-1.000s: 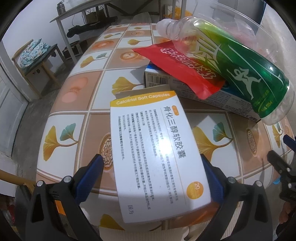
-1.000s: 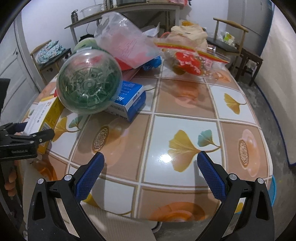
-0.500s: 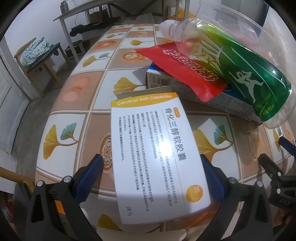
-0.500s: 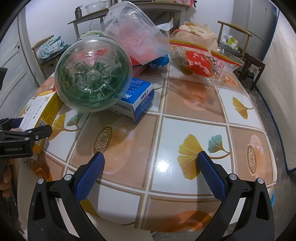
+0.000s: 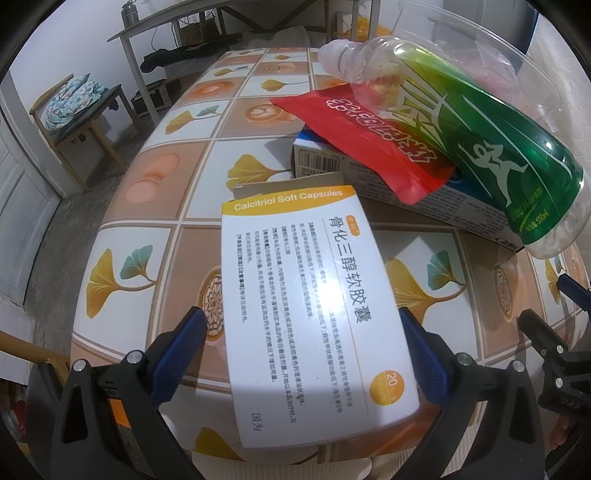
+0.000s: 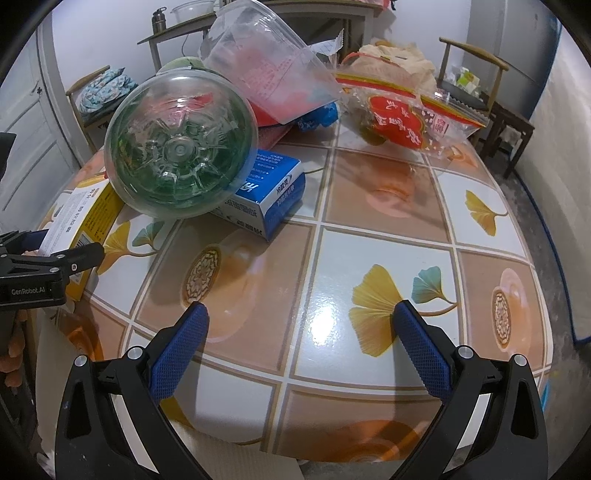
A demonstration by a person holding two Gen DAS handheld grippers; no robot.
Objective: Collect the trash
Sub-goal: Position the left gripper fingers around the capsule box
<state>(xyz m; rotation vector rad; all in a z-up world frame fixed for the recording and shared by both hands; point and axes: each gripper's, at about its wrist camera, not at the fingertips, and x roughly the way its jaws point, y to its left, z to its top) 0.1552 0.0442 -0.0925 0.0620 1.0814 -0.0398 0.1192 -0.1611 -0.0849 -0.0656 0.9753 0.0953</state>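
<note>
A white and orange Calcitriol capsule box (image 5: 314, 314) lies at the near table edge, between the fingers of my left gripper (image 5: 303, 339), which is open; its right pad touches the box's edge, while the left pad stands off. The same box (image 6: 85, 218) and left gripper (image 6: 55, 251) show at the left of the right wrist view. A green plastic bottle (image 5: 480, 147) rests on a red packet (image 5: 369, 136) and a blue and white carton (image 6: 273, 192). My right gripper (image 6: 301, 339) is open over bare table, short of the bottle's base (image 6: 181, 144).
A clear plastic bag (image 6: 266, 70) and a red-labelled snack bag (image 6: 399, 122) lie further back on the tiled table (image 6: 369, 229). Wooden chairs (image 5: 81, 107) stand beside the table, and a desk (image 5: 221, 26) is behind it. My right gripper (image 5: 554, 332) shows at the left view's right edge.
My right gripper has moved forward and left, so the bottle's base looks larger and nearer. The left gripper and the capsule box have barely shifted.
</note>
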